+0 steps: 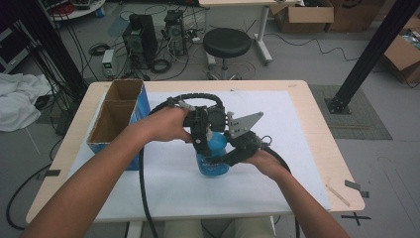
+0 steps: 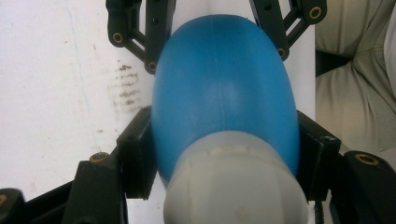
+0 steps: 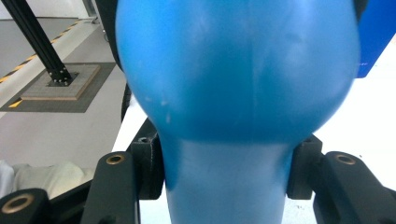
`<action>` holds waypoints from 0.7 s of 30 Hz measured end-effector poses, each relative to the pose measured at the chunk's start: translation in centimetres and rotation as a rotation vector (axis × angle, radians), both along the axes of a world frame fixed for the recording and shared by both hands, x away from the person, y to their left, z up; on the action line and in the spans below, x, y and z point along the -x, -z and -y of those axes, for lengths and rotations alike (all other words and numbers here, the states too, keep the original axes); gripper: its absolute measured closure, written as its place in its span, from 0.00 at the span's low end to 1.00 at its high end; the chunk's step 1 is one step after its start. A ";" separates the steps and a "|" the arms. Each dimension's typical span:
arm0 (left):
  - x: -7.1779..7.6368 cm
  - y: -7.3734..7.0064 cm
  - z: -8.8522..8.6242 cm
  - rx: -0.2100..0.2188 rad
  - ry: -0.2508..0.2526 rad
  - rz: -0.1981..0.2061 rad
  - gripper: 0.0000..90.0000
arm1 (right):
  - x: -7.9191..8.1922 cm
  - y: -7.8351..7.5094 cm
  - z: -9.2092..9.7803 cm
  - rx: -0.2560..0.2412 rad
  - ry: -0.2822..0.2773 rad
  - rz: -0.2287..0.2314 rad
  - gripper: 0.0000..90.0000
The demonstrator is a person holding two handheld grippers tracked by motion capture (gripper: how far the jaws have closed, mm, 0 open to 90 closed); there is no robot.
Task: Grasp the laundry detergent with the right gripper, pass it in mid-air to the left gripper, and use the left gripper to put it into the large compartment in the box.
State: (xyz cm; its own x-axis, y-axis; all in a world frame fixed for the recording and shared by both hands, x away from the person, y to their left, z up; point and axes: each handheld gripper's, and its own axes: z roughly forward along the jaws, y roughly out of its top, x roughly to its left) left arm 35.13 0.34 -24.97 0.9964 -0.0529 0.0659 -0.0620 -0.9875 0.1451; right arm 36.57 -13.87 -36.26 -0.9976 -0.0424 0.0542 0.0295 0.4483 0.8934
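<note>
At the table's left stands an open box [image 1: 119, 116], well apart from the work. Toward the middle, over the white sheet [image 1: 297, 148], both tongs meet on one blue bottle [image 1: 213, 158]. The left gripper [image 1: 202, 133] comes in from the left, high up, and its jaws sit clamped on either side of the bottle by the pale cap [image 2: 236, 186]. The right gripper [image 1: 225, 157] reaches in from the right and lower, its jaws closed on the narrower waist of the bottle [image 3: 233, 84] under the bulge. The bottle's long axis looks near upright, base toward the sheet, though I can't tell from the high view whether the base touches it. So the two grips are stacked along that one axis: left at the cap end, right below it. Any twist or pull at the cap would, I'd judge, run along that axis, with the right hand as the anchor
</note>
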 end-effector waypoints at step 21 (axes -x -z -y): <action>0.5 -0.5 0.3 -0.008 -0.014 0.001 0.42 | 0.5 0.0 0.1 -0.016 -0.003 0.010 0.44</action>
